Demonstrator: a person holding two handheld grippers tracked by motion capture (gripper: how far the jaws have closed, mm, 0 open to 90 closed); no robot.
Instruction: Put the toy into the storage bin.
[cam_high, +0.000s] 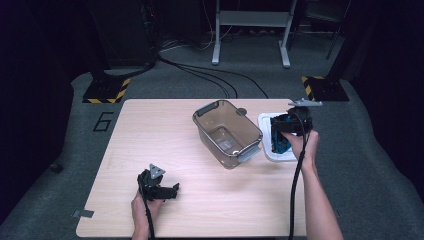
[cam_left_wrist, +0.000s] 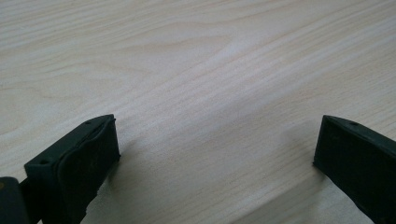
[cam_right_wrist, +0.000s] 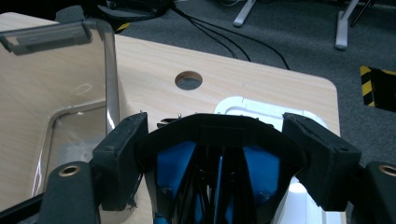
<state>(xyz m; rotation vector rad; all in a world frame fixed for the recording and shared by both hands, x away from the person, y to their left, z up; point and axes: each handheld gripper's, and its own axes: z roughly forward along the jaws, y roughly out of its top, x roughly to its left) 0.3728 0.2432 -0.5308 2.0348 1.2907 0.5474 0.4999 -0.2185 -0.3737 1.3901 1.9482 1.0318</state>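
right gripper (cam_right_wrist: 224, 154) clamping black-and-blue part (cam_right_wrist: 219, 168) (over white tray (cam_high: 265, 122)), table edge (cam_high: 295, 107) near

Matt wood table (cam_high: 165, 125), glossy plastic bin (cam_high: 227, 132)

My left hand-held gripper (cam_high: 159, 186) is a chunky black block, matte all over, with a small grey three-cornered plate perched on top and a black cable trailing back past my wrist. Up close, its two jaws are thick black wedges with rounded corners, soft-looking pads on the inner faces, and a small screw hole sunk into the top of each. My right hand-held gripper (cam_high: 291, 125) is the same black build, the grey plate on top, a long black cable running down along my forearm. Its jaws show slightly frayed pad edges, and a brass-coloured ring sits in each arm behind them. My forearms are bare, no sleeves in sight.
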